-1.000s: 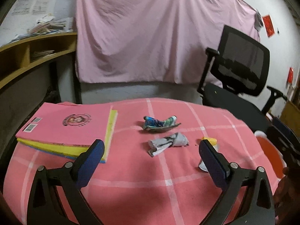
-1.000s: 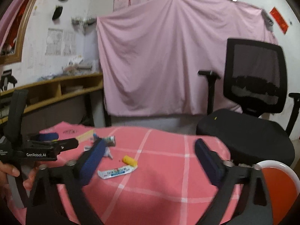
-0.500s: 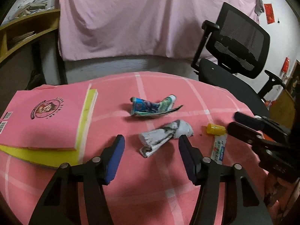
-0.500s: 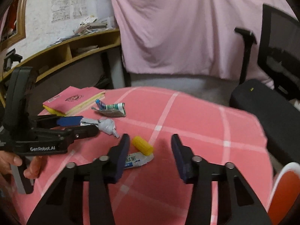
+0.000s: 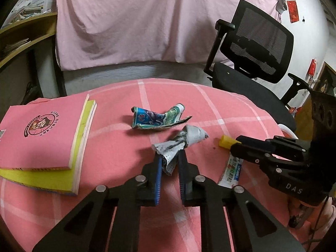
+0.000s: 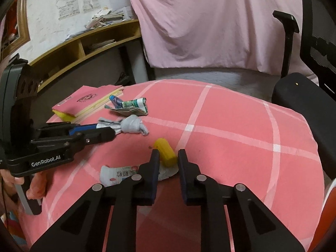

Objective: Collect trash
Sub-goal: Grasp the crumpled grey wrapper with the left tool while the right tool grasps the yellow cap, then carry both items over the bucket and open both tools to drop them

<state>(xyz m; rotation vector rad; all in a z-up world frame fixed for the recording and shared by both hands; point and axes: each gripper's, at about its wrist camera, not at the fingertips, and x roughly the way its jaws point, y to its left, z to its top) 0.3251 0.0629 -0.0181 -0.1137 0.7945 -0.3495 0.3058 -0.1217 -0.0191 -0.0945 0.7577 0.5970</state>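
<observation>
A crumpled grey wrapper (image 5: pixel 189 136) lies on the pink checked tablecloth (image 5: pixel 117 147). My left gripper (image 5: pixel 170 160) is closing, and its blue pads pinch the wrapper's near end; the right wrist view shows the same grip on the grey wrapper (image 6: pixel 132 126) by the left gripper (image 6: pixel 105 131). A white squeezed tube (image 6: pixel 117 173) with a yellow cap (image 6: pixel 166 154) lies nearer the front. My right gripper (image 6: pixel 168 157) is closing with the cap pressed between its pads; in the left wrist view the right gripper (image 5: pixel 238 143) reaches the yellow cap (image 5: pixel 224 142) from the right. A blue-green flattened tube (image 5: pixel 157 119) lies behind, untouched.
Pink and yellow books (image 5: pixel 42 130) are stacked at the table's left. A black office chair (image 5: pixel 252 52) stands behind the right corner, and an orange container with a white rim (image 6: pixel 329 197) sits low at the right. A hand (image 6: pixel 35 187) holds the left gripper's handle.
Both grippers have tipped down and moved in toward the table. Their jaws went from wide apart to narrow, the left around the grey wrapper, the right around the yellow cap.
</observation>
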